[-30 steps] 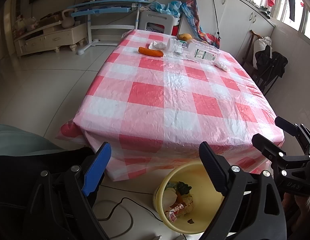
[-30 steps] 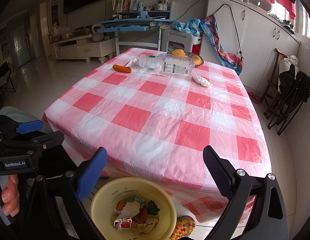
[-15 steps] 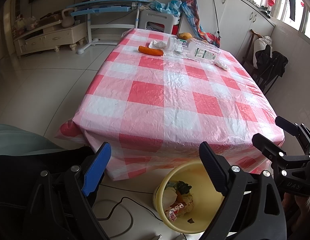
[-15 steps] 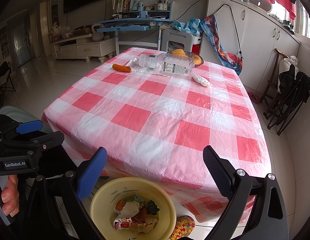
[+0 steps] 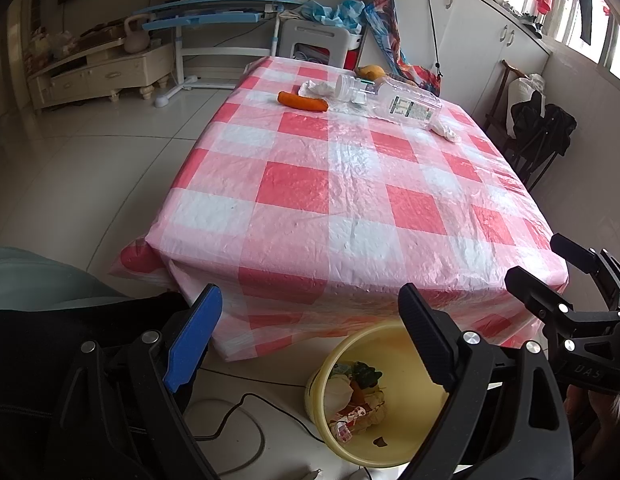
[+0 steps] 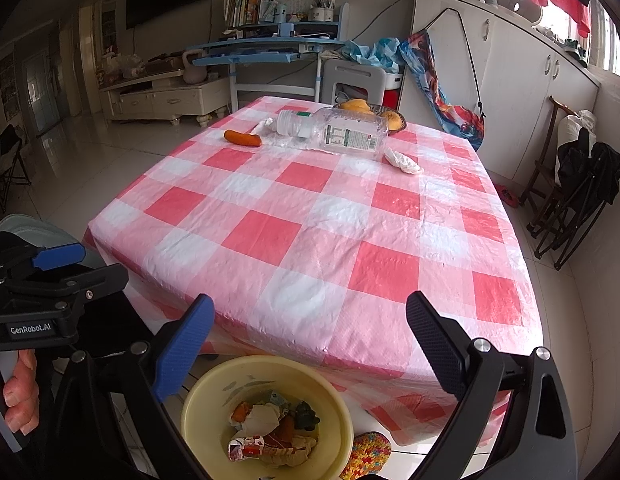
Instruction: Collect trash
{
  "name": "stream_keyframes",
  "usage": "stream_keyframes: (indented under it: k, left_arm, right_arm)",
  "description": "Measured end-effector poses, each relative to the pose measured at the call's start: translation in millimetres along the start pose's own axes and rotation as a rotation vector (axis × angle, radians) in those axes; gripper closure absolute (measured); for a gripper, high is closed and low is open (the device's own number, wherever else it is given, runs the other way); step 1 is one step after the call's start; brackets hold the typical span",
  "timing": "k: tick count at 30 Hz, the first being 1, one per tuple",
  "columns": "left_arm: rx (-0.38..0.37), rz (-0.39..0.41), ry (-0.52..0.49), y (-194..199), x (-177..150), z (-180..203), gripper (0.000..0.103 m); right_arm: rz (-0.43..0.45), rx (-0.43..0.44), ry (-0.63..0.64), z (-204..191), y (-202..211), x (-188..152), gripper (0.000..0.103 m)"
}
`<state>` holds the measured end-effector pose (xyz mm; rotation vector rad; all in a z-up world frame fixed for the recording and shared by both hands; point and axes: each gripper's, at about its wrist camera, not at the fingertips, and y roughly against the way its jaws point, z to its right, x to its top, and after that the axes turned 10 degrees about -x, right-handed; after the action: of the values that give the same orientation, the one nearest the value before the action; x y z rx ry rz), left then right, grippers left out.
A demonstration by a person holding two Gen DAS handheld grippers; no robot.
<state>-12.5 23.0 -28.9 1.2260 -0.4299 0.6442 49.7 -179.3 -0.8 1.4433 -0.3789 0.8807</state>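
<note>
Both hand-held grippers hover low at the near edge of a table draped in a crinkled pink-and-white checked plastic cloth [image 5: 350, 184]. The left gripper [image 5: 310, 344], gripped by a hand [image 6: 20, 396] seen at the edge of the right wrist view, has its blue and black fingers spread wide and holds nothing. The right gripper [image 6: 310, 344] is likewise spread apart and empty. Between them, on the tiled floor below the table edge, sits a round pale-yellow plastic basin [image 6: 206, 392] holding crumpled wrappers and scraps. At the table's far end, left to right, lie a smooth orange carrot [image 5: 302, 101], a crumpled white tissue [image 5: 316, 89], a clear plastic bottle on its side with a printed label [image 5: 394, 100], and a second white tissue wad [image 5: 444, 131]. Nothing has shifted over the past second; the grippers remain in place.
</note>
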Motion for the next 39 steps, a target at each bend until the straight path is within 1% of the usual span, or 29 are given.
stream_keyframes:
  k: [3, 5, 9, 14, 18, 21, 24, 27, 29, 32, 35, 39]
  left_arm:
    - [-0.015, 0.004, 0.025, 3.7, 2.3, -4.1, 0.017]
    - [-0.019, 0.015, 0.049, 7.4, 5.8, -8.7, 0.017]
    - [-0.015, 0.051, 0.069, 18.1, 18.3, -14.6, 0.017]
    - [-0.001, 0.085, 0.07, 23.9, 42.8, -19.1, 0.017]
    - [0.016, 0.091, 0.055, 13.9, 73.0, -24.7, 0.017]
    - [0.026, 0.097, 0.039, -0.6, 100.0, -30.1, 0.017]
    - [0.028, 0.086, -0.013, -22.5, 126.1, -30.8, 0.017]
    - [0.016, 0.059, -0.067, -49.6, 148.6, -28.9, 0.017]
    - [-0.005, 0.041, -0.097, -68.8, 162.2, -26.9, 0.017]
    - [-0.015, 0.021, -0.141, -95.0, 179.7, -22.1, 0.017]
    - [0.0, 0.0, -0.184, -120.6, 194.1, -18.5, 0.017]
    - [0.012, -0.032, -0.207, -147.8, 209.9, -19.1, 0.017]
  right_arm:
    - [-0.009, 0.032, -0.044, 9.8, -2.9, 2.8, 0.011]
    - [-0.01, 0.03, -0.068, 18.1, -4.6, 9.3, 0.011]
    - [0.011, 0.026, -0.079, 31.9, -6.3, 31.6, 0.011]
    - [0.003, 0.006, -0.055, 53.1, -27.3, 62.6, 0.011]
    - [-0.011, -0.013, -0.045, 65.4, -54.9, 80.3, 0.011]
    - [-0.031, -0.008, -0.076, 72.8, -74.8, 88.2, 0.011]
    - [-0.041, -0.006, -0.098, 81.7, -94.4, 96.9, 0.011]
    - [-0.038, -0.005, -0.089, 81.7, -109.4, 108.0, 0.011]
    - [-0.044, -0.001, -0.084, 83.8, -122.6, 114.8, 0.011]
    - [-0.06, 0.012, -0.08, 83.0, -142.1, 122.5, 0.011]
    - [-0.068, 0.018, -0.056, 81.6, -157.7, 126.7, 0.011]
    - [-0.089, 0.029, -0.06, 85.5, -174.9, 129.9, 0.011]
